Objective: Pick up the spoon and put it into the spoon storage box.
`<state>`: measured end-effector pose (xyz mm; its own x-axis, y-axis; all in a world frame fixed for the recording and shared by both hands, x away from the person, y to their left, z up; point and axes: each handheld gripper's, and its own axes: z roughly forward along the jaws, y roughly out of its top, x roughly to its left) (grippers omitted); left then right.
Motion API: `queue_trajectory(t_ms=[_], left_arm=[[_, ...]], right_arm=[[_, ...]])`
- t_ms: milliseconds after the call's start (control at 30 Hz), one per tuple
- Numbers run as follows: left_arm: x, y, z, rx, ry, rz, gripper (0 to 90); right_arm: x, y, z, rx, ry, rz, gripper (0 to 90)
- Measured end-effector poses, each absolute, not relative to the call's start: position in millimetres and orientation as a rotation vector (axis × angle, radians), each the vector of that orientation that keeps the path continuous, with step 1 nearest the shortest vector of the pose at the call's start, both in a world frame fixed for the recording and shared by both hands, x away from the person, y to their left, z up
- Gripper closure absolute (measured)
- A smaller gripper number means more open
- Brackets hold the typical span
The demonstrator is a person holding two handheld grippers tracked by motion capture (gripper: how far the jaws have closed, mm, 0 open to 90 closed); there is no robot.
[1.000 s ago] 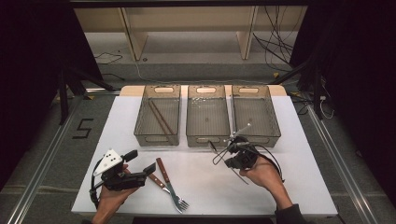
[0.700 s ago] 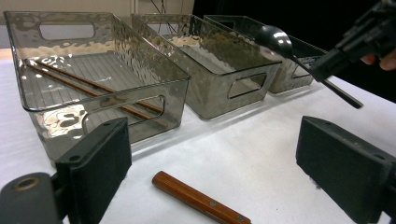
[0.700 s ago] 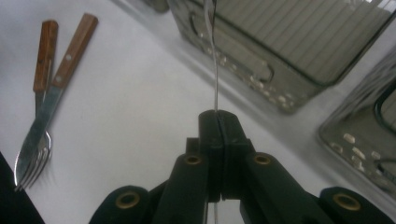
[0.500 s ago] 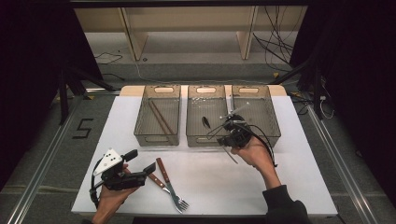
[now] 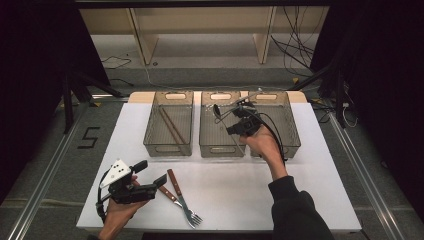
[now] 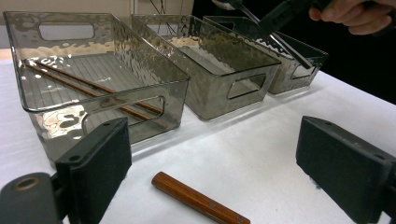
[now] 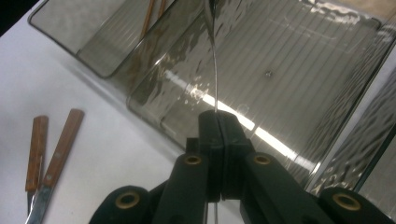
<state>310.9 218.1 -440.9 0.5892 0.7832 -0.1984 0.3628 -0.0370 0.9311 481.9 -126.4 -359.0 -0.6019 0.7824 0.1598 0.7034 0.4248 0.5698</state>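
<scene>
Right gripper [image 5: 231, 114]: jaws pressed flat together, thin metal handle of spoon [image 7: 214, 56] clamped between them, sticking out ahead of tips. Right hand [image 5: 264, 145] grips body from behind, forearm stretched forward. Left gripper [image 5: 150, 176]: jaws wide apart, nothing between them, held level in left hand [image 5: 120, 210].

Floor [image 5: 65, 150]: I see grey carpet, with a "5" mark [image 5: 90, 137] taped left of the counter.
Shelving [image 5: 200, 30]: pale wooden unit stands behind.
Cables [image 5: 295, 50]: black, trailing at rear right.
Light: bright centre, dark sides.
</scene>
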Motion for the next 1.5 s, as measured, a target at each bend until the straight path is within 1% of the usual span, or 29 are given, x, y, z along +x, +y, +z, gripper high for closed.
queue_trajectory(t_ms=[533, 800, 1233, 1500], left_arm=[[311, 218, -441, 1.64, 0.97, 0.439, 9.9], [312, 218, -441, 1.64, 0.969, 0.438, 9.9], [312, 218, -441, 1.64, 0.968, 0.436, 9.9], [312, 219, -441, 1.636, 0.969, 0.435, 9.9]], right_arm=[[518, -115, -352, 1.421, 2.479, 0.944, 90.0], [535, -114, -356, 1.473, 2.445, 0.939, 90.0], [548, -106, -358, 1.514, 2.413, 0.926, 90.0], [552, -100, -369, 1.528, 2.419, 0.893, 90.0]])
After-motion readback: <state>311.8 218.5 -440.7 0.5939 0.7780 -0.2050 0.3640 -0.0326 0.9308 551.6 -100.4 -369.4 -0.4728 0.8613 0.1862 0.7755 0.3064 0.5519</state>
